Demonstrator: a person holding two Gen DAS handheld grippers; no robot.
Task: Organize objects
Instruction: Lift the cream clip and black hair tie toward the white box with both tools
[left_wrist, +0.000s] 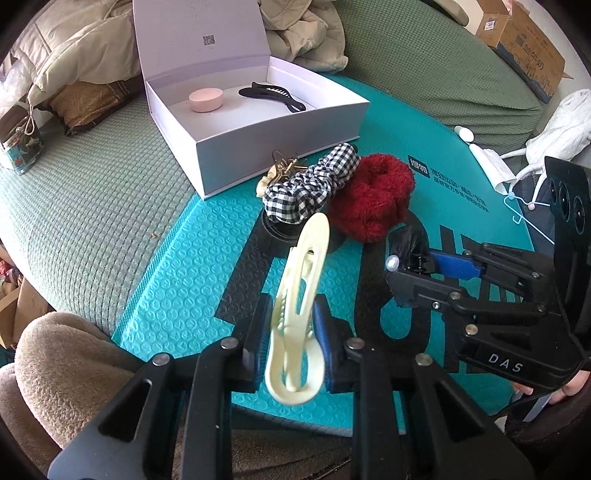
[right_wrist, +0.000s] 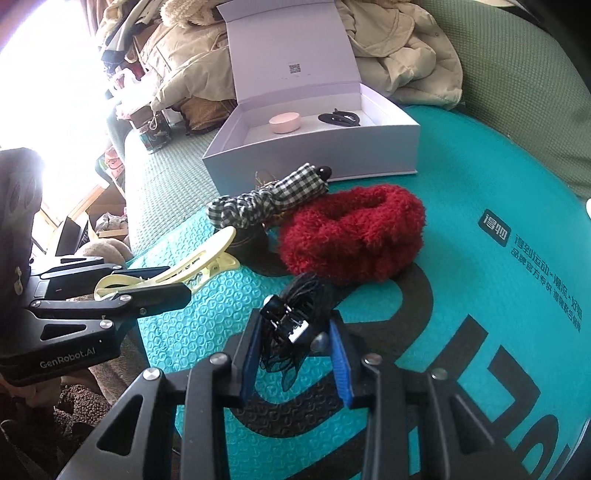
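Note:
My left gripper (left_wrist: 291, 332) is shut on a long cream hair clip (left_wrist: 301, 295), held above the teal mat (left_wrist: 177, 266); the clip also shows in the right wrist view (right_wrist: 173, 271). My right gripper (right_wrist: 293, 339) is shut on a black mesh hair clip with a pearl (right_wrist: 288, 325), seen from the left wrist view (left_wrist: 410, 254). A red fluffy scrunchie (left_wrist: 373, 195) and a checked scrunchie (left_wrist: 310, 184) lie on the mat beyond both grippers. An open white box (left_wrist: 280, 144) holds a pink round case (left_wrist: 206, 99) and a black clip (left_wrist: 271, 95).
A gold claw clip (left_wrist: 282, 166) lies beside the box's front wall. Beige jackets (left_wrist: 74, 48) are piled behind the box on a green cover (left_wrist: 74, 206). A cardboard box (left_wrist: 524, 40) stands far right. A white garment on a hanger (left_wrist: 554, 125) lies at the right.

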